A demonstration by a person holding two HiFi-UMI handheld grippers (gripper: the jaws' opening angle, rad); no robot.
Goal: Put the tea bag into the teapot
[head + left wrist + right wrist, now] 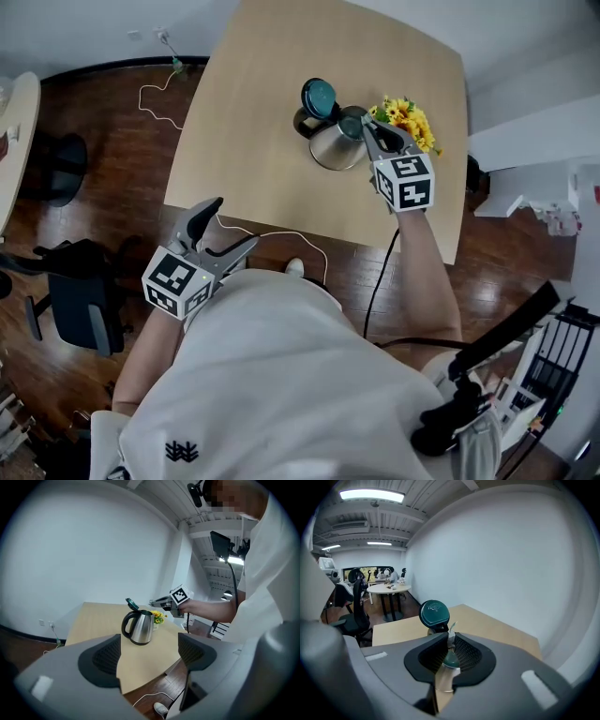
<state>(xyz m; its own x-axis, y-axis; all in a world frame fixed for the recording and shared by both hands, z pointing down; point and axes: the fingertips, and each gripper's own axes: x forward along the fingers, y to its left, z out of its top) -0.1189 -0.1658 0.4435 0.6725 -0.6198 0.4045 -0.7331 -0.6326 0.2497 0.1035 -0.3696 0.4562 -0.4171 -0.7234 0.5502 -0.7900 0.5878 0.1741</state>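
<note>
The teapot (pixel 336 145) is a steel kettle with a black handle, standing on the wooden table (pixel 253 169) with its green lid (pixel 319 96) flipped open. My right gripper (pixel 366 124) hovers just above its mouth, shut on the tea bag (pixel 451 634), of which only a thin white sliver shows between the pads. In the right gripper view the kettle's green rim (pixel 451 660) lies straight below the right gripper (pixel 450 651). My left gripper (pixel 230 225) stands open and empty by the table's near edge, far from the kettle (pixel 142 629).
A small pot of yellow flowers (pixel 408 120) stands right beside the kettle, under my right hand. A white cable (pixel 281 234) runs along the floor by the table's near edge. A black office chair (pixel 80 291) stands at the left on the wooden floor.
</note>
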